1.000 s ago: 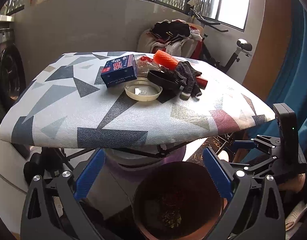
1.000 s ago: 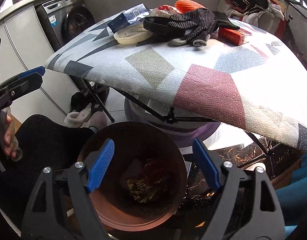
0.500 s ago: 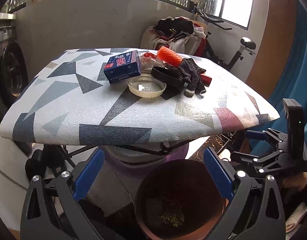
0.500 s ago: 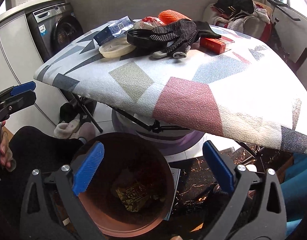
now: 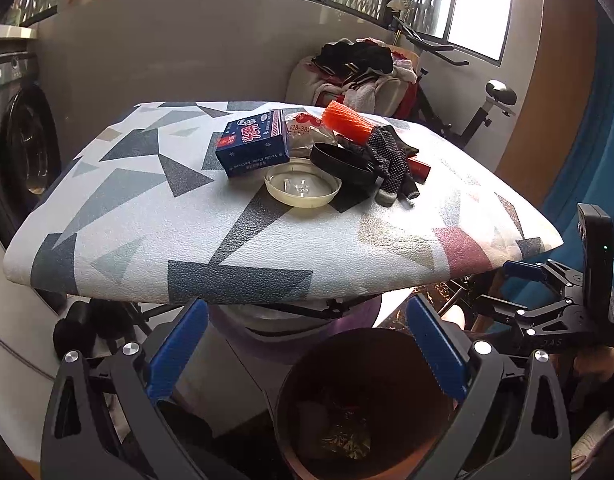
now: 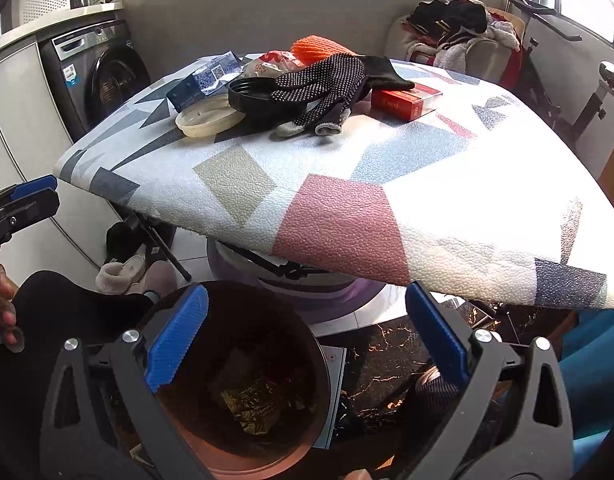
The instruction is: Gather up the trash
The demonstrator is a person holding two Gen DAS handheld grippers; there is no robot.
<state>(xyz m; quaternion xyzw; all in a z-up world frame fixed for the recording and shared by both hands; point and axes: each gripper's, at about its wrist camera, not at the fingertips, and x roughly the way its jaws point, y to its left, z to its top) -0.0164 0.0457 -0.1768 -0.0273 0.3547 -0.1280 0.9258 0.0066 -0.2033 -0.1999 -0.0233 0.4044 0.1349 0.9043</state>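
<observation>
Blue-padded fingers of the left hand-held gripper [image 5: 305, 350] and of the right hand-held gripper [image 6: 305, 342] stand spread wide, and neither pinches anything. Both are held low, below the near edge of the patterned surface [image 5: 155, 216], with the brown bin [image 5: 367, 404] directly beneath and between the two; crumpled wrappers already lie at its bottom.

The remaining clutter lies ahead of and above both hand-held grippers, in one cluster toward the far half of the surface: a blue box [image 5: 253, 146], a cream lid [image 5: 303, 189] just in front of it, a black lid [image 5: 341, 162] touching the cream one, a dotted black glove [image 6: 323, 88] draped over the black lid, an orange mesh item [image 5: 345, 122], a white wrapper [image 5: 305, 132] and a red box [image 6: 407, 100].

Seen from the left hand-held gripper, the cream lid lies almost straight ahead; from the right one the cluster lies ahead and to the left, with the glove and red box nearest. The red box's long axis runs roughly crosswise to the right hand-held gripper's line of reach. The next pick therefore appears to call for a lift up and forward over the edge.
</observation>
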